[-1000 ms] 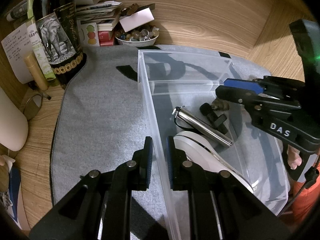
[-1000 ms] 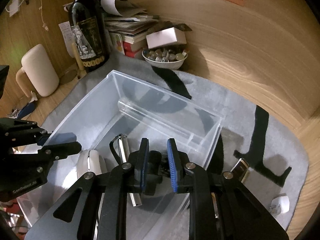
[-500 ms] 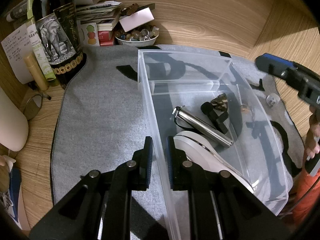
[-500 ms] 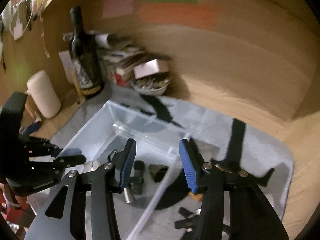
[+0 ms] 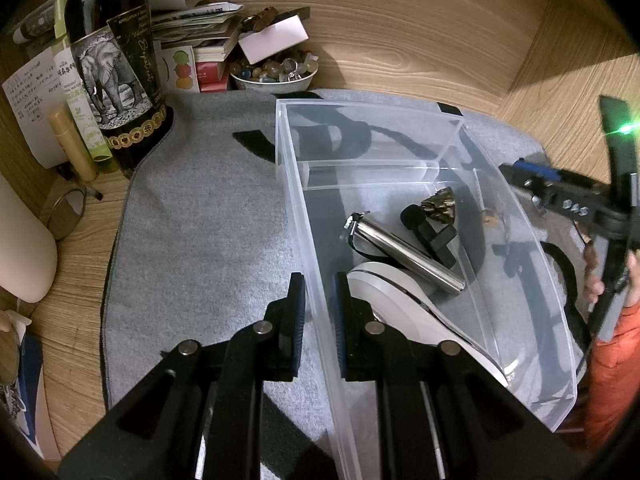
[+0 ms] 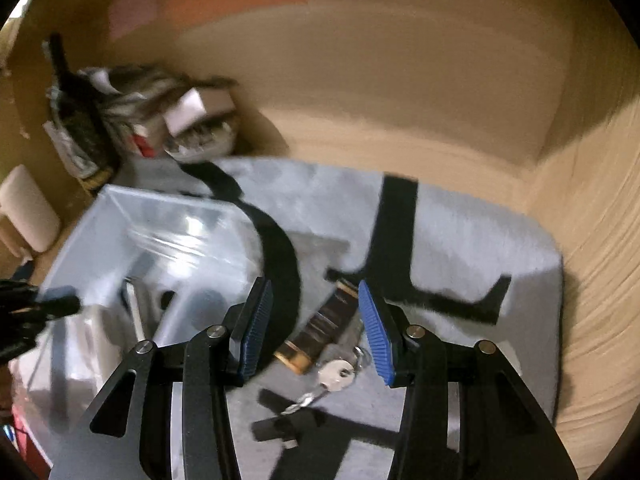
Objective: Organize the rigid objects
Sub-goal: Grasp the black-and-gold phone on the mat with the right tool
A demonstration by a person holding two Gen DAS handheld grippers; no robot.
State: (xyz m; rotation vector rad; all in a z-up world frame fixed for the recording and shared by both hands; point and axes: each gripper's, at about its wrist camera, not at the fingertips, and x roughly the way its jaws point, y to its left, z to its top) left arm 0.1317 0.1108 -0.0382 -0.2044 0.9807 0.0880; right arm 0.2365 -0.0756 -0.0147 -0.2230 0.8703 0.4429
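A clear plastic bin (image 5: 360, 136) stands on a grey mat (image 5: 208, 240). My left gripper (image 5: 318, 316) is shut on the bin's near left wall. Inside lie a silver flashlight (image 5: 408, 252), a black clip-on part (image 5: 430, 232), a brownish rock (image 5: 440, 204) and a white rounded object (image 5: 400, 300). My right gripper (image 6: 316, 324) is open and empty, right of the bin (image 6: 120, 240), above a dark brown-and-gold lighter-like object (image 6: 324, 324) and a silver key (image 6: 336, 372) on the mat. The right gripper also shows in the left wrist view (image 5: 560, 192).
A dark wine bottle (image 5: 116, 64), stacked books and papers (image 5: 200, 36), and a bowl of small stones (image 5: 276, 72) crowd the back left corner. A cream mug (image 5: 20, 256) stands at the left. A small black item (image 6: 276, 428) lies near the key. Wooden walls surround the mat.
My right gripper let the rock drop into the bin, opened wide, and swung right out of the bin over the mat. The left gripper has not moved.
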